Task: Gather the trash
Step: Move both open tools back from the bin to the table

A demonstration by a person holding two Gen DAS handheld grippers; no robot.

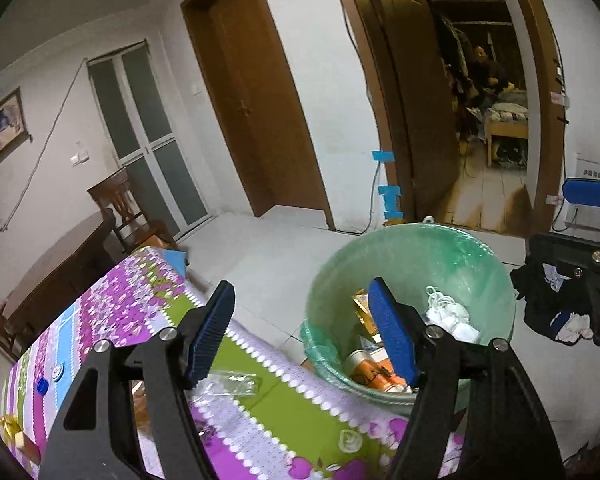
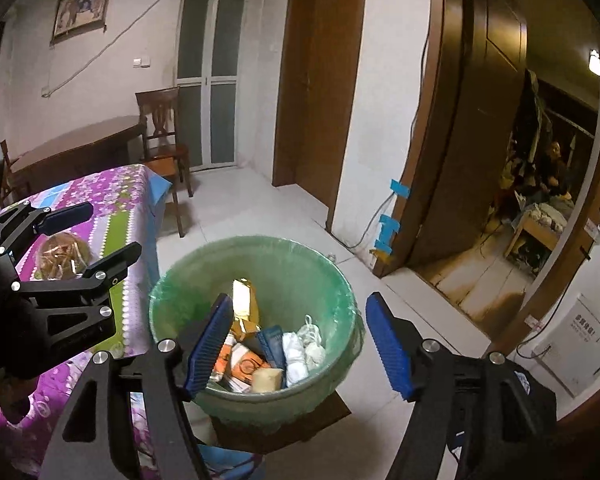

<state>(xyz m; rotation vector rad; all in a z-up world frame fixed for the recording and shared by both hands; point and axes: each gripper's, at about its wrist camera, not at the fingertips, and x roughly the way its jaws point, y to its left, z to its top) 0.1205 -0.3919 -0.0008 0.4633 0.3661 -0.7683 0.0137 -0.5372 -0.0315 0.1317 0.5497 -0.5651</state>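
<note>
The clear wrapper [image 1: 236,380] lies on the tabletop [image 1: 284,396], near the edge and close to the bin [image 1: 404,248]. It looks very light, thin and crinkly, so it will likely squash flat and may slip or blow away. A pinch in the middle, where it bunches up, seems the best place to hold it. A blue cap [image 1: 42,386] and a white cap [image 1: 57,372] sit farther back on the tabletop; they look small, hard and easy to roll. A round bag of something brown [image 2: 62,256] rests there too. The left gripper [image 1: 300,336] hangs over the table edge with its jaws wide open and nothing in them. The right gripper [image 2: 300,344] hangs above the bin, jaws open and bare too. The bin has a green bag in it and is partly full of boxes and white tissue [image 2: 304,348]. The cloth is purple and green with flowers. The floor [image 2: 260,200] is pale tile, with a chair [image 2: 160,128] and brown doors behind.
</note>
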